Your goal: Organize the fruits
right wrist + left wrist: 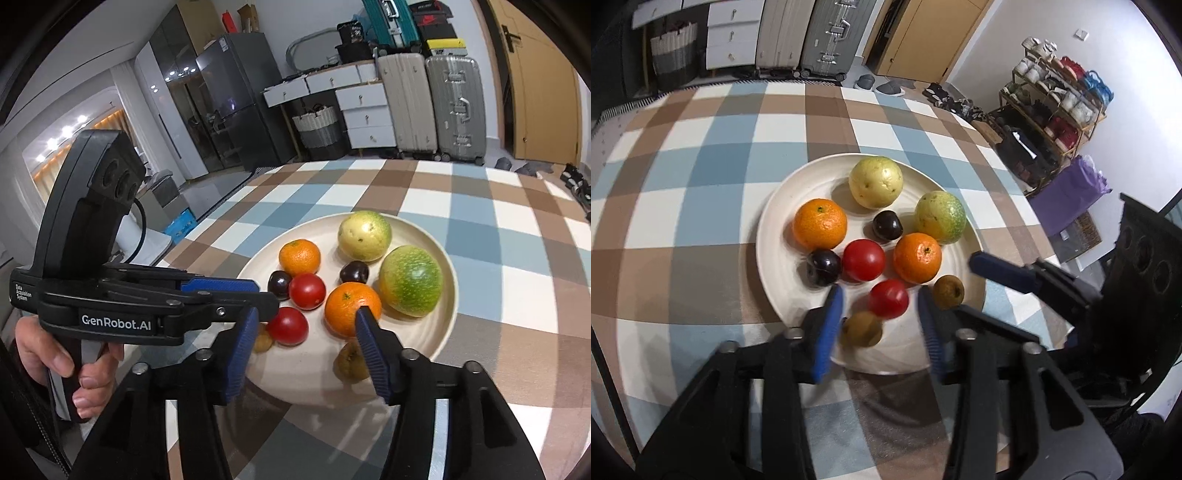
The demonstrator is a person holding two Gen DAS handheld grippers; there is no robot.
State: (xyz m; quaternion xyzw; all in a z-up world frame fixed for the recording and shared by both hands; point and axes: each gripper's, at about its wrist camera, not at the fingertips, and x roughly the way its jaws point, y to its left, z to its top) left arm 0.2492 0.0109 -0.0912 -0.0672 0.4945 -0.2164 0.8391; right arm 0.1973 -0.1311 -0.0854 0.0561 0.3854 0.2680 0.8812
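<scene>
A cream plate point(768, 229) on the checked cloth holds two oranges point(820, 223), two yellow-green round fruits point(875, 181), two dark plums point(887, 225), two red tomatoes point(863, 259) and two small brown fruits point(948, 291). My left gripper point(880, 295) is open over the plate's near edge. A red tomato point(888, 298) and a brown fruit point(861, 328) lie between its blue pads, untouched. My right gripper point(308, 314) is open too, low over the plate point(448, 295). The near orange point(351, 308) is just beyond its right pad, and a brown fruit point(349, 360) is partly hidden behind that pad.
The tablecloth point(701, 166) runs far to the left and back. A person's hand point(55, 354) holds the left gripper's handle. Suitcases point(454, 107) and white drawers point(365, 114) stand beyond the table. A shoe rack point(1052, 110) is at the right.
</scene>
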